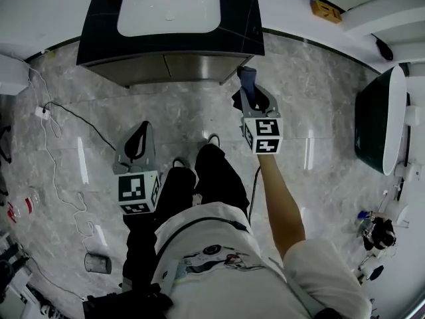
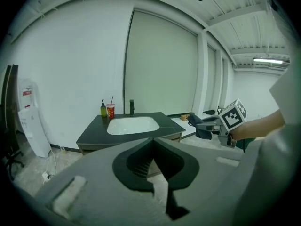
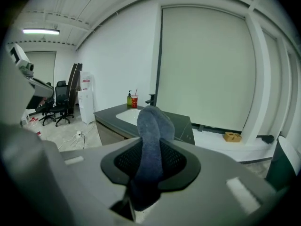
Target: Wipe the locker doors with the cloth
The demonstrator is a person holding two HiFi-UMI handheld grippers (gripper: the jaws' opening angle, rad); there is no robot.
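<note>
Right claw (image 3: 150, 142) is clamped on the blue-grey cloth (image 3: 151, 121). Left claw (image 2: 151, 139) is squeezed together. Both hang over the grey floor (image 1: 319, 111) near the sink table (image 1: 99, 38).

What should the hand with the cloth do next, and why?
Probably carry the right gripper forward and down to the cabinet doors under the sink. Its jaws are clamped on the cloth, yet the cloth is in the air, short of the doors, so no wiping can begin.

Head view: looked steeply down from overhead.
Gripper views: rode close behind their jaws, facing forward.
Shared: sink worktop (image 1: 99, 35), in all three.
</note>
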